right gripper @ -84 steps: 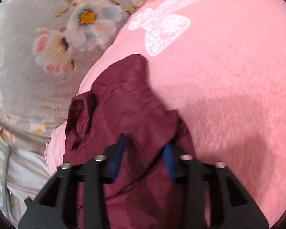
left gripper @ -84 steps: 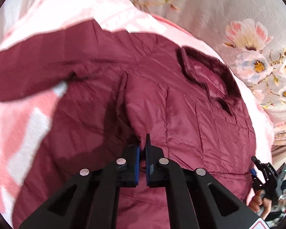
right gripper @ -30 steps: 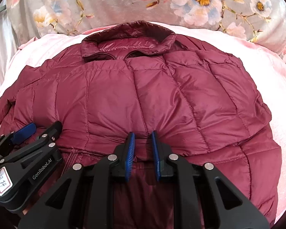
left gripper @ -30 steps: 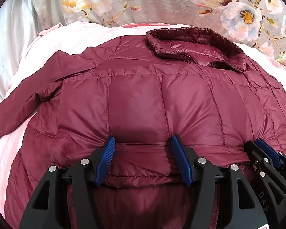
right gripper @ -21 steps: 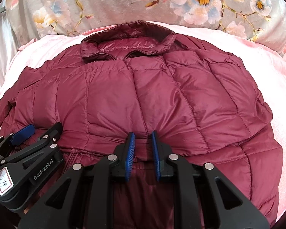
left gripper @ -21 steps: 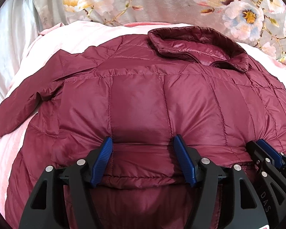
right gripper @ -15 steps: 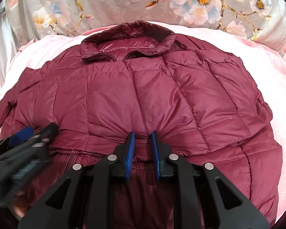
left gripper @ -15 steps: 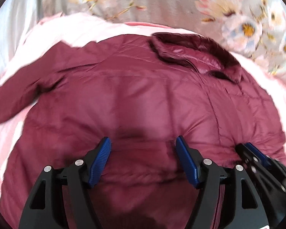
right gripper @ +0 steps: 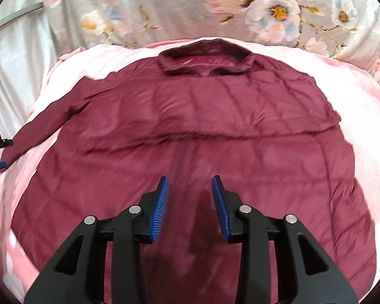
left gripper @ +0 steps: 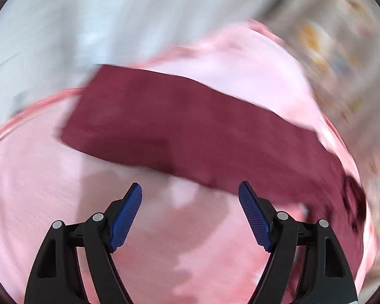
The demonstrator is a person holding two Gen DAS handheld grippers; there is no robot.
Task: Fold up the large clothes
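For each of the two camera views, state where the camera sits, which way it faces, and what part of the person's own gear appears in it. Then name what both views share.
Left wrist: sits on the left gripper, looks down along its open fingers at the jacket's sleeve on the pink blanket; blurred.
Right wrist: sits on the right gripper, faces across the jacket toward its collar and the floral fabric; its open fingers show.
Shared: the jacket and the blanket.
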